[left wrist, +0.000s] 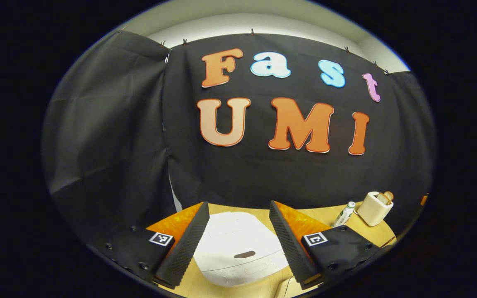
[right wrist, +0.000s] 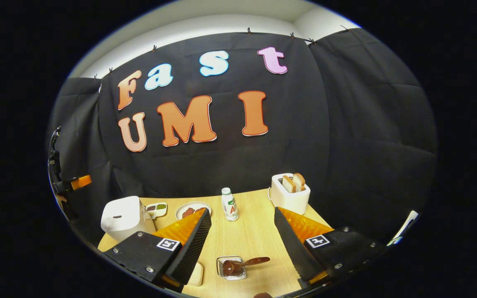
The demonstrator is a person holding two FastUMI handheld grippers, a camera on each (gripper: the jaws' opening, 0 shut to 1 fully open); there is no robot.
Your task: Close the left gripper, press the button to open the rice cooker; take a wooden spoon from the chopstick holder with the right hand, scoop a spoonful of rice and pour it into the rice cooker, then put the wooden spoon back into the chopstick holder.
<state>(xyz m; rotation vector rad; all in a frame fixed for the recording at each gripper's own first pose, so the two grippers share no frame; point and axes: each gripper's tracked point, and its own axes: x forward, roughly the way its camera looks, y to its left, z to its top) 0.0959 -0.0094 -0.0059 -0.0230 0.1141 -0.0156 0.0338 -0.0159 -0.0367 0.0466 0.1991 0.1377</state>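
Left gripper (left wrist: 238, 236) spread wide above closed white rice cooker (left wrist: 238, 248). Right gripper (right wrist: 242, 244) also wide, empty, over wooden spoon (right wrist: 242, 264) resting in small container (right wrist: 231, 268) on surface (right wrist: 251, 231).

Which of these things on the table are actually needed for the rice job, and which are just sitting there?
Needed: rice cooker, lid shut; wooden spoon lying in a small clear dish.

Just lying about: toaster holding bread, bottle, plate of food, small tray.

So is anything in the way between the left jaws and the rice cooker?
Nothing visible. In the left gripper view the left gripper hangs open over the white rice cooker, its lid shut, with bare space between them.
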